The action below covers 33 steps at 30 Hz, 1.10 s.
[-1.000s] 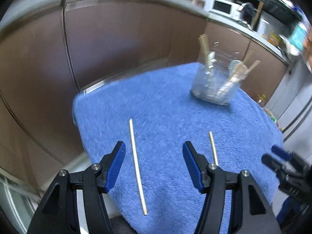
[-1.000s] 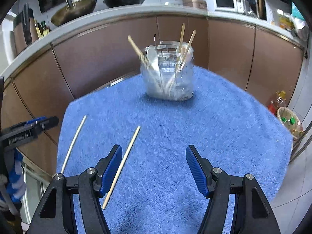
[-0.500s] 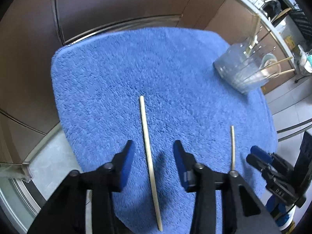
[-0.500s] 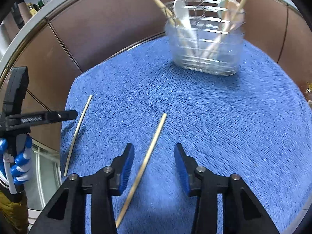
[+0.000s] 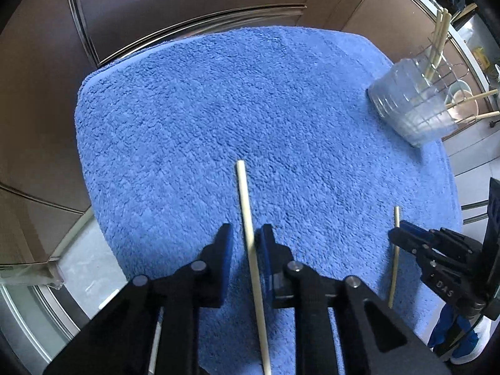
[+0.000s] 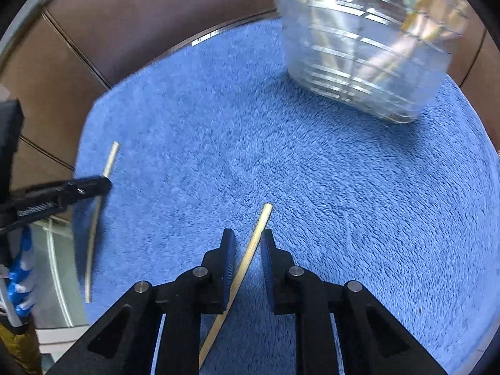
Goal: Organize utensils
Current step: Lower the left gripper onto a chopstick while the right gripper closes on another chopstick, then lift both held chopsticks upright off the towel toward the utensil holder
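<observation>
Two pale wooden chopsticks lie on a blue towel point(image 5: 218, 109). The left chopstick point(image 5: 247, 212) runs between the blue pads of my left gripper point(image 5: 245, 234). Its jaws are closing and a strip of towel still shows beside the stick. The other chopstick point(image 6: 254, 240) lies slanted between the pads of my right gripper point(image 6: 247, 239), whose jaws are also closing with thin gaps left. Each gripper shows in the other's view, the right gripper point(image 5: 403, 236) over its chopstick point(image 5: 394, 265) and the left gripper point(image 6: 100, 184) over its own point(image 6: 93, 228). A clear utensil holder point(image 6: 359, 53) holds more chopsticks and a spoon.
The towel point(image 6: 343, 187) covers a small table whose edges drop off close on all sides. Brown cabinet fronts point(image 5: 156, 6) stand behind it. The holder point(image 5: 412, 109) sits at the towel's far right corner. A blue-and-white gloved hand point(image 6: 18, 281) holds the left gripper.
Both grippers have come down toward the towel and tipped to look more steeply at it. Their jaws have narrowed from wide apart to close around one chopstick each.
</observation>
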Available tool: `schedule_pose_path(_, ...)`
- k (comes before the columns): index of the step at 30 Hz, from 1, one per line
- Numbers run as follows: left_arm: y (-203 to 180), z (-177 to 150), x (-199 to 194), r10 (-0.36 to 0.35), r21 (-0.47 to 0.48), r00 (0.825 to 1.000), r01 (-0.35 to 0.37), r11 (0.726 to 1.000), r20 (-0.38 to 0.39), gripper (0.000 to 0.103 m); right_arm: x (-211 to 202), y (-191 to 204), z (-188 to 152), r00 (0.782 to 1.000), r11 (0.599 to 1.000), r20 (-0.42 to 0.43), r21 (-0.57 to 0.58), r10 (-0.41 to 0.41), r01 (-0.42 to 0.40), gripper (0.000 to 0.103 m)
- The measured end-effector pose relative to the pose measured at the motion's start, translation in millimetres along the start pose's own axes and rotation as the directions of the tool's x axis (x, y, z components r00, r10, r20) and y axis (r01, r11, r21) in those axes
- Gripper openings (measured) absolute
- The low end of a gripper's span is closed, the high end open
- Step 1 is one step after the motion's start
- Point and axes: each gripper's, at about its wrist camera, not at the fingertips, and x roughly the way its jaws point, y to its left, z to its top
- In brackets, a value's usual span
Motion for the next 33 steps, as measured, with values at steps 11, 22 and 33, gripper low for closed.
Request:
schedule_pose_path(11,-13.2,-6.5,-0.4,0.069,0.038,0.996,-0.071,0.997,0.047,0.012,9.3,9.9,13.8,0.999,1.0,-0.026,-0.018,-0.025,0.025,0.012)
schedule_pose_path(22,-13.5,-23.6,-13.1,0.044,0.045,0.991,-0.05,0.998,0.124,0.005,-17.0,-6.5,-5.4,0.998,0.999,0.049,0.02,0.036,-0.037,0.008)
schedule_pose_path(33,-36.5,-45.6,-59.5,-0.102,0.088,0.95,0.079,0.993,0.295,0.005,-73.1,-15.9,-41.8,0.968,0.988,0.199,-0.01,0.15,-0.151,0.007)
